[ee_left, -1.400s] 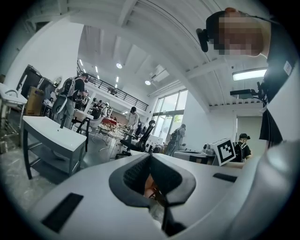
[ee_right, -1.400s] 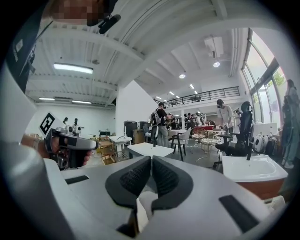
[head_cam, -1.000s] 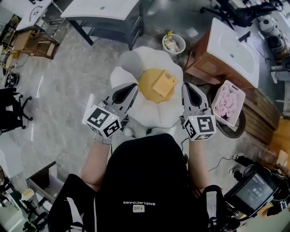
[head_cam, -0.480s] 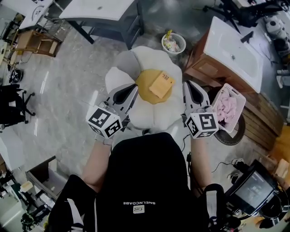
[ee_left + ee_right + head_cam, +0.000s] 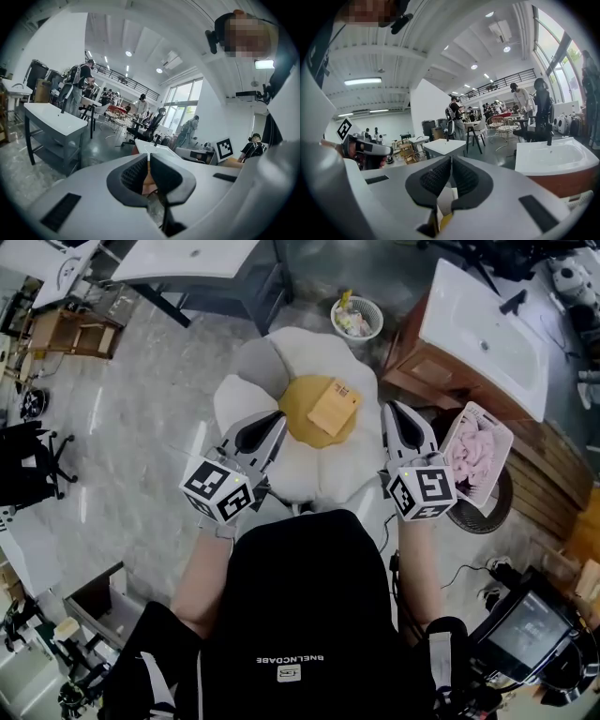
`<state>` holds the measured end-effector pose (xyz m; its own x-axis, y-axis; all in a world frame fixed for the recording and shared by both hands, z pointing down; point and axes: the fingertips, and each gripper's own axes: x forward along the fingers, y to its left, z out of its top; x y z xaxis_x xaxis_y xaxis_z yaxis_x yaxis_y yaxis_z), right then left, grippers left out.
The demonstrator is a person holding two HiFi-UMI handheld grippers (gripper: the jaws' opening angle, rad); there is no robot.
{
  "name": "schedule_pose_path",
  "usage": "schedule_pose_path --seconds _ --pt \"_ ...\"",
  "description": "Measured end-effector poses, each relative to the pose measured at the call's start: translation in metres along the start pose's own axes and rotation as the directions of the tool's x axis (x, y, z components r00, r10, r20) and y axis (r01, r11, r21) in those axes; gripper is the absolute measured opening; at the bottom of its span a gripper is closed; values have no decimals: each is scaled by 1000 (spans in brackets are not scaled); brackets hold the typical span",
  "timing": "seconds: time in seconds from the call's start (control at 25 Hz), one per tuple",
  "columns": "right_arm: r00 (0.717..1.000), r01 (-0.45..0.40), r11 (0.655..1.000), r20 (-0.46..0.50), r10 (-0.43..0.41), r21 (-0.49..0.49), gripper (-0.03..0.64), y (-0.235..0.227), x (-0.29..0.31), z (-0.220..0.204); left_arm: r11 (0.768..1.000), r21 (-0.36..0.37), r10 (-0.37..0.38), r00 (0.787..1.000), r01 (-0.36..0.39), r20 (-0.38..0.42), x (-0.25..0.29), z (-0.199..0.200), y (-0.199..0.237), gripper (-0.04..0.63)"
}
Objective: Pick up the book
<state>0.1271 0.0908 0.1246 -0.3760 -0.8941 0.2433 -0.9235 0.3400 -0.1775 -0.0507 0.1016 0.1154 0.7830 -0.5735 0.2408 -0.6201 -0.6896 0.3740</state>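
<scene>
**Both claws closed, book (image 5: 335, 407) lying on the flower cushion (image 5: 323, 474)**

So the tan book is flat on the yellow middle of the white flower cushion, turned at an angle, with nothing on top of it. The left gripper (image 5: 277, 418) hangs over the cushion's left petals and the right gripper (image 5: 393, 411) is at the cushion's right edge. That puts the book between them and a bit further out from the person. Neither one touches it. Each gripper's own view shows the jaws pressed together at the tips with nothing pinched in there. Around it there's a white wastebasket (image 5: 357, 318) on the floor past the cushion and a white sink (image 5: 483, 334) on a wooden cabinet off to the right. A pink basket (image 5: 476, 451) sits just beside the right gripper.
</scene>
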Motion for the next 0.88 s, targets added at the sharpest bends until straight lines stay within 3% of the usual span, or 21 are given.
schedule_pose_path --seconds 0.52,0.88 --pt "993 101 994 -57 -99 42 29 10 37 -18 996 -59 -71 995 67 -69 22 -5 67 15" --pt "978 182 981 -117 -173 72 29 8 55 -43 987 -131 -109 983 89 -151 50 -37 118 15"
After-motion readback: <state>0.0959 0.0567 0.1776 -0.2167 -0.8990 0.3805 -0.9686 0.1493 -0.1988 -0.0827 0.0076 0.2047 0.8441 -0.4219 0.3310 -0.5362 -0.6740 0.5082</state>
